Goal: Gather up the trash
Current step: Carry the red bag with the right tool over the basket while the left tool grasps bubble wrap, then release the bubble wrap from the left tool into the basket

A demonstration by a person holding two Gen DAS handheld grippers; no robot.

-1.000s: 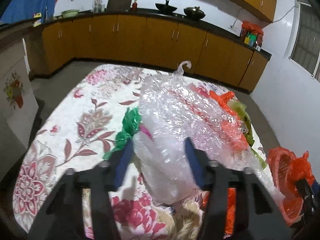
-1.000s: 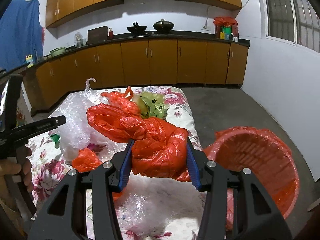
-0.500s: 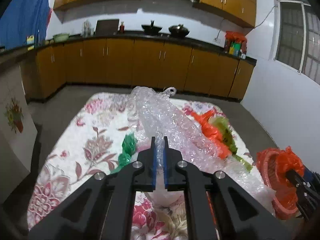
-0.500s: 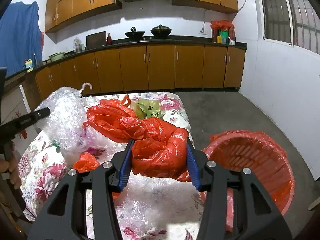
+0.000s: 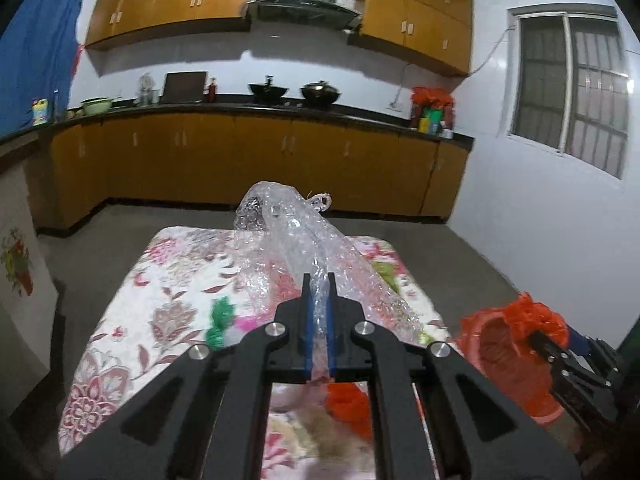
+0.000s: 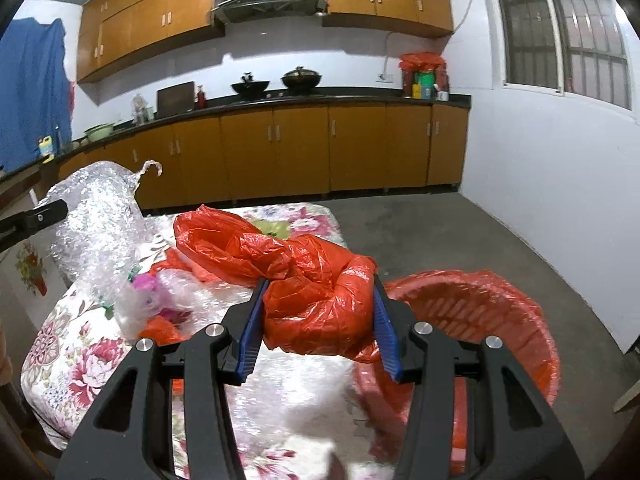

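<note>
Both tongs hold trash above the flowered counter, beside the red basket.

The left tongs (image 5: pixel 319 300) are clenched on a sheet of bubble wrap (image 5: pixel 304 236), their blue pads pressed close on a thin fold, and the rest trails forward and down onto the counter (image 5: pixel 132 320). The right tongs (image 6: pixel 318 320) are level and set wide, grasping a crumpled red plastic bag (image 6: pixel 316 304) just left of the red basket (image 6: pixel 500 304), which stands on the floor off the counter's right edge. In the left view the black frame hides the near counter, and the green scrap (image 5: pixel 219 320) and red scrap (image 5: pixel 348 404) there are blurred. The basket's near rim is cut off behind the right tongs' frame; I cannot tell what is in it.
</note>
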